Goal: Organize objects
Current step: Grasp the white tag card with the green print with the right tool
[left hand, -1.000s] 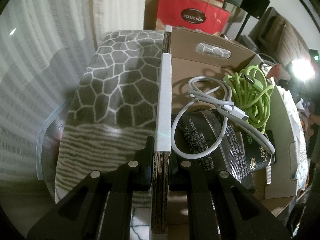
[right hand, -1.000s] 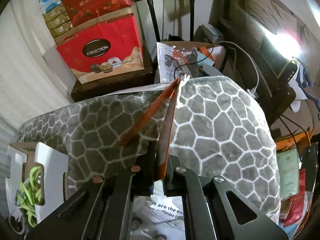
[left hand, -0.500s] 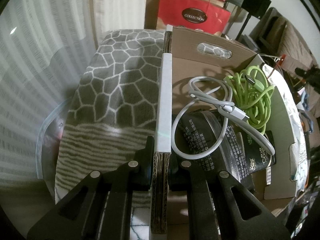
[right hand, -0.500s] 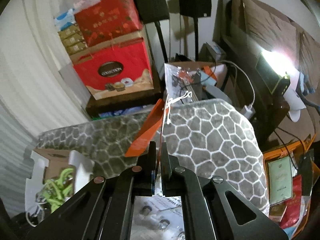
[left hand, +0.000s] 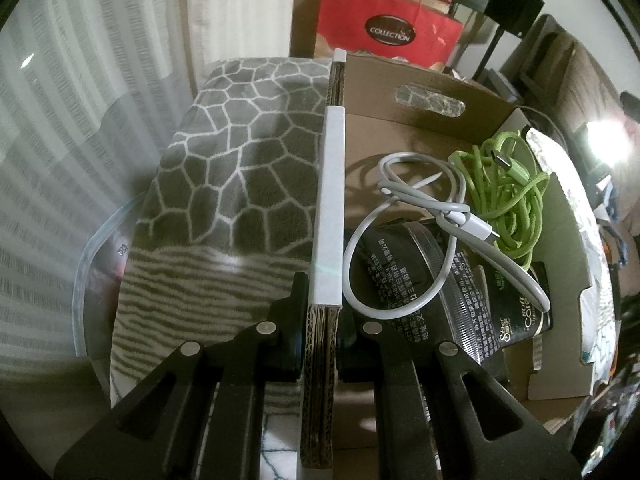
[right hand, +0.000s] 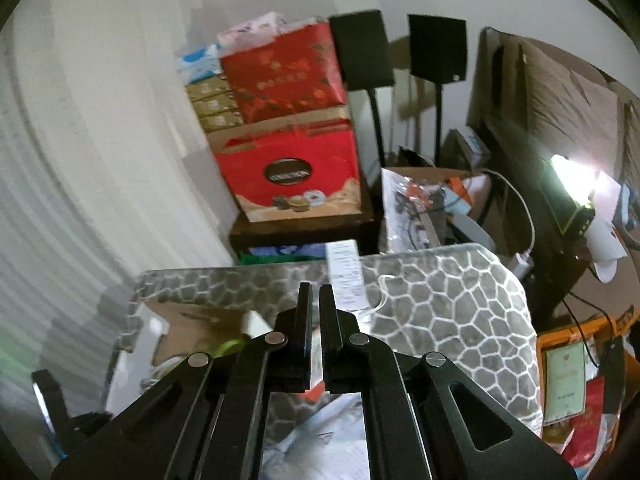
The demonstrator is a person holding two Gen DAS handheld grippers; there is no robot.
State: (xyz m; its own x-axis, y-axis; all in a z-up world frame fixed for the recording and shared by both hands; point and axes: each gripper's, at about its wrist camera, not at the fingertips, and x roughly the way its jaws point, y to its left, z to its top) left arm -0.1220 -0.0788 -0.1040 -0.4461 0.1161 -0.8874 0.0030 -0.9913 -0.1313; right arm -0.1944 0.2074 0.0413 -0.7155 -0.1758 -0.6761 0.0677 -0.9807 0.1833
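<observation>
- Left wrist view: your left gripper (left hand: 323, 312) is clamped on the near end of the cardboard box (left hand: 424, 128) wall, one finger each side of its white-taped edge.
- Inside the box, right of that wall, a grey cable (left hand: 404, 236) loops over a black pouch (left hand: 416, 280); a green cable (left hand: 504, 196) lies coiled farther right.
- Your right gripper (right hand: 315, 300) shows its fingers nearly together, gripping nothing, above the grey patterned blanket (right hand: 448, 304).

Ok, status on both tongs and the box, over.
Left tongs clamped on cardboard box wall. Right tongs nearly closed, nothing visible between them. Grey cable and green cable inside the box.
</observation>
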